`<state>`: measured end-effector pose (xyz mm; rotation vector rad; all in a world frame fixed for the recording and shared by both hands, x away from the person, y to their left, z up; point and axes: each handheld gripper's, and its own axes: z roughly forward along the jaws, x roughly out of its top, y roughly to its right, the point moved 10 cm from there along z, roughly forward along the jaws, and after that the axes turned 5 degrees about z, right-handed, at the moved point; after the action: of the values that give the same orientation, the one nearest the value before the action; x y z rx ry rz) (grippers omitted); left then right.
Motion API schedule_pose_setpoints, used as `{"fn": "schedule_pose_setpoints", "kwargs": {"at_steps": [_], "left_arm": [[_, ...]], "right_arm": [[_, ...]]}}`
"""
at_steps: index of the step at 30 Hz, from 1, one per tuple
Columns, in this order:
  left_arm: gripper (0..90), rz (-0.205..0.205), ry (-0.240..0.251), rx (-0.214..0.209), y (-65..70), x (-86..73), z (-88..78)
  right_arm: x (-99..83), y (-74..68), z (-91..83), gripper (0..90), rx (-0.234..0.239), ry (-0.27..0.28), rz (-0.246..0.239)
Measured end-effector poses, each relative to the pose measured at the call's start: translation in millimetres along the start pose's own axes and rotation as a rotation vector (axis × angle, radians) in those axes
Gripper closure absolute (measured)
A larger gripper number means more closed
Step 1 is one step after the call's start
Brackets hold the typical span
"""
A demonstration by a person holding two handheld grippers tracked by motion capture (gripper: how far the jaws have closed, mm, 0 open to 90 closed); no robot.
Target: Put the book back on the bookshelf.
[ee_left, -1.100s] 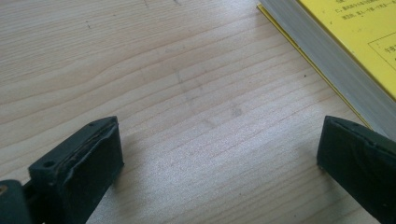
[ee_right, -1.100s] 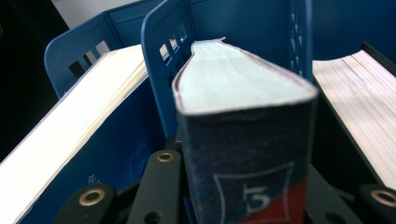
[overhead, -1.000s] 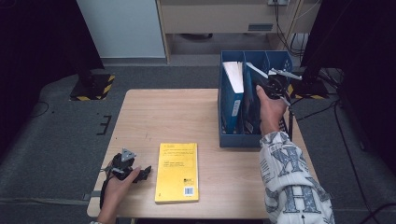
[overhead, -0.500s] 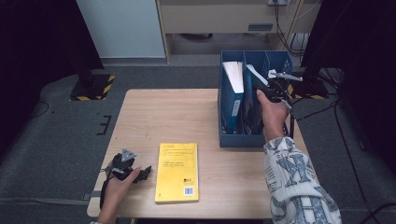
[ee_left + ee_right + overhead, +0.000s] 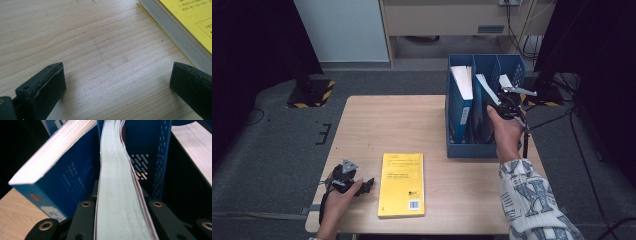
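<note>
The right gripper (image 5: 507, 102) has its jaws clamped on a thin, pale-paged book (image 5: 117, 195) standing in the perforated blue plastic file box (image 5: 457, 145). The left gripper (image 5: 117, 85) rests with jaws wide apart on the wood-grain counter (image 5: 412, 125) beside a thick yellow book (image 5: 402, 184).

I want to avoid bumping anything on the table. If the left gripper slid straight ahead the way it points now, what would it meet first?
Probably the yellow book: the open left gripper has bare table just ahead, with the book's page edge near its right jaw.
</note>
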<state>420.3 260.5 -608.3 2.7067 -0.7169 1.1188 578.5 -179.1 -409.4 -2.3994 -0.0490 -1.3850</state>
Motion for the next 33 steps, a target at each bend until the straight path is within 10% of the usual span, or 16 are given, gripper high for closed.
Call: {"fn": "schedule_pose_setpoints", "kwargs": {"at_steps": [17, 33], "left_arm": [[0.0, 0.002, -0.001, -0.001, 0.4, 0.0, 0.0], [0.0, 0.002, -0.002, -0.001, 0.7, 0.2, 0.2]], "right_arm": [[2.3, -8.7, -13.0, 60.2, 0.037, 0.032, 0.007], [13.8, -10.7, -12.8, 69.2, 0.043, -0.02, 0.01]]}}
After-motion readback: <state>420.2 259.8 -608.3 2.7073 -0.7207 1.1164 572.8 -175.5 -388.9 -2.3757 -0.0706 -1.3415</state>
